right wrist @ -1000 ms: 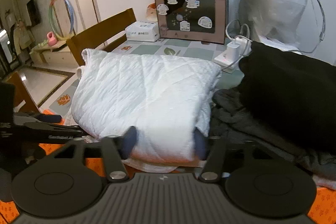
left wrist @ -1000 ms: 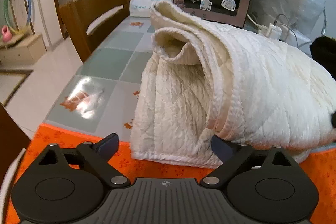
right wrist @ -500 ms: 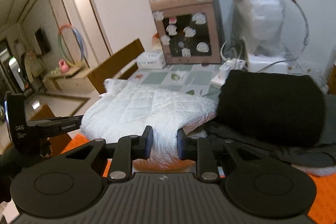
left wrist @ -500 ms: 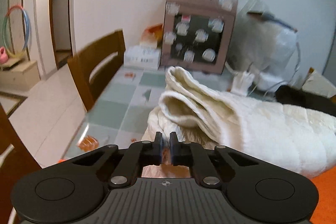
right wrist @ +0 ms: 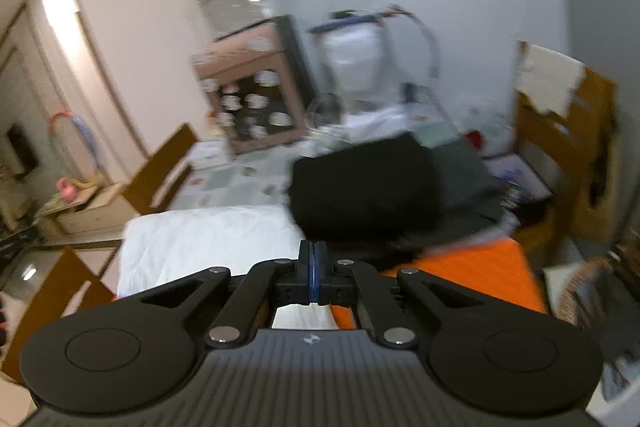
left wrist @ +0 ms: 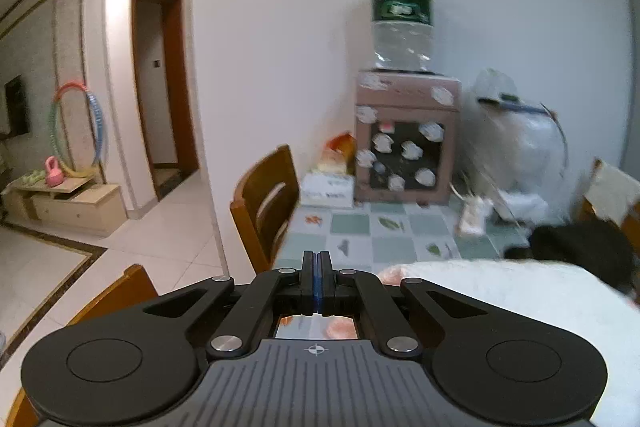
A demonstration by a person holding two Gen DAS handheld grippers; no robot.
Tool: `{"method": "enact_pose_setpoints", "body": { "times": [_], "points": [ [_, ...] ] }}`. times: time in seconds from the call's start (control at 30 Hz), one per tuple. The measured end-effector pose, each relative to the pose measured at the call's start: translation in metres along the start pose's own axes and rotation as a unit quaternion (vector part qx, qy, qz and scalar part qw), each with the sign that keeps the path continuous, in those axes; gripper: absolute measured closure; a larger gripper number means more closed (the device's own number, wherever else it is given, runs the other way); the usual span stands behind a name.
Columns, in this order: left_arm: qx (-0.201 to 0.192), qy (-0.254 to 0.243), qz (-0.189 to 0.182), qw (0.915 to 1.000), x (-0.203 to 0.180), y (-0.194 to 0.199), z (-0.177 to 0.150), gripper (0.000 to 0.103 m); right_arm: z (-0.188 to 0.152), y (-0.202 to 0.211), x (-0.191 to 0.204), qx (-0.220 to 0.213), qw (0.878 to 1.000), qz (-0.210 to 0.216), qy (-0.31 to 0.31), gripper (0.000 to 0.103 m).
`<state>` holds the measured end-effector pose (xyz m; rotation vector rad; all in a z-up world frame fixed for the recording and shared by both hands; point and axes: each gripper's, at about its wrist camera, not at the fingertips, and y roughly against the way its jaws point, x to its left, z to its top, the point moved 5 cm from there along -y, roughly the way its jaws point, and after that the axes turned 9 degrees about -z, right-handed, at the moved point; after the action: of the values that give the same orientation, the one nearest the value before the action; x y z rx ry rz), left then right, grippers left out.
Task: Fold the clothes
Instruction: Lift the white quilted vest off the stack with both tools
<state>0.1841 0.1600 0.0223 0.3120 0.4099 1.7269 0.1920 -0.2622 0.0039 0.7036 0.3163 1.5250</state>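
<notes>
A folded white quilted garment (right wrist: 208, 239) lies on the table, also low right in the left wrist view (left wrist: 520, 303). A folded black garment (right wrist: 360, 187) sits behind it to the right, seen at the right edge of the left wrist view (left wrist: 580, 251). My left gripper (left wrist: 316, 263) is shut and empty, raised above the table's near left side. My right gripper (right wrist: 312, 251) is shut and empty, raised above the white garment's right edge.
An orange mat (right wrist: 472, 275) covers the table front. A pink sticker-covered cabinet (left wrist: 404, 151) with a water bottle (left wrist: 400, 23), a tissue box (left wrist: 328, 191), a plastic-wrapped appliance (left wrist: 524, 151) and a power strip (left wrist: 472, 215) stand at the back. A wooden chair (left wrist: 264, 203) stands left.
Both grippers closed from open and pulled up and back from the white garment. The garment stayed on the table, and the views now tilt upward toward the wall.
</notes>
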Motion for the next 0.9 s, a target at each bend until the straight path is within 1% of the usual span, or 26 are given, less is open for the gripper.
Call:
{"method": "enact_pose_setpoints", "body": {
  "times": [0.13, 0.27, 0.3, 0.4, 0.47, 0.53, 0.6, 0.67, 0.73, 0.77, 0.8, 0.9],
  "points": [
    [0.033, 0.002, -0.027, 0.9991, -0.016, 0.017, -0.026, 0.099, -0.028, 0.015, -0.026, 0.024, 0.999, -0.024, -0.012, 0.102],
    [0.061, 0.007, -0.049, 0.9969, -0.028, 0.015, -0.051, 0.098, -0.053, 0.013, -0.030, 0.051, 0.998, -0.023, -0.010, 0.102],
    [0.068, 0.008, -0.055, 0.9962, -0.031, 0.013, -0.057, 0.095, -0.058, 0.011, -0.029, 0.059, 0.998, -0.019, -0.006, 0.102],
    [0.088, 0.010, -0.071, 0.9936, -0.039, 0.010, -0.074, 0.090, -0.069, -0.004, -0.012, 0.083, 0.996, -0.006, 0.018, 0.101],
    [0.101, 0.012, -0.081, 0.9915, -0.045, 0.008, -0.086, 0.088, -0.076, -0.016, 0.004, 0.096, 0.995, 0.002, 0.038, 0.098],
    [0.113, 0.013, -0.092, 0.9892, -0.050, 0.005, -0.097, 0.082, -0.082, -0.026, 0.022, 0.105, 0.993, 0.014, 0.055, 0.097],
    [0.122, 0.016, -0.104, 0.9869, -0.055, -0.003, -0.104, 0.073, -0.088, -0.036, 0.042, 0.115, 0.990, 0.029, 0.073, 0.096],
    [0.129, 0.018, -0.115, 0.9849, -0.059, -0.012, -0.111, 0.068, -0.094, -0.049, 0.060, 0.121, 0.987, 0.043, 0.093, 0.094],
    [0.134, 0.021, -0.126, 0.9827, -0.063, -0.020, -0.117, 0.063, -0.098, -0.063, 0.078, 0.125, 0.984, 0.056, 0.115, 0.089],
    [0.137, 0.022, -0.130, 0.9817, -0.064, -0.024, -0.120, 0.061, -0.099, -0.069, 0.087, 0.126, 0.982, 0.063, 0.127, 0.084],
    [0.140, 0.023, -0.134, 0.9808, -0.066, -0.029, -0.123, 0.061, -0.101, -0.076, 0.096, 0.125, 0.980, 0.070, 0.138, 0.080],
    [0.154, 0.024, -0.139, 0.9780, -0.071, -0.041, -0.132, 0.061, -0.106, -0.094, 0.121, 0.122, 0.973, 0.088, 0.173, 0.075]
  ]
}}
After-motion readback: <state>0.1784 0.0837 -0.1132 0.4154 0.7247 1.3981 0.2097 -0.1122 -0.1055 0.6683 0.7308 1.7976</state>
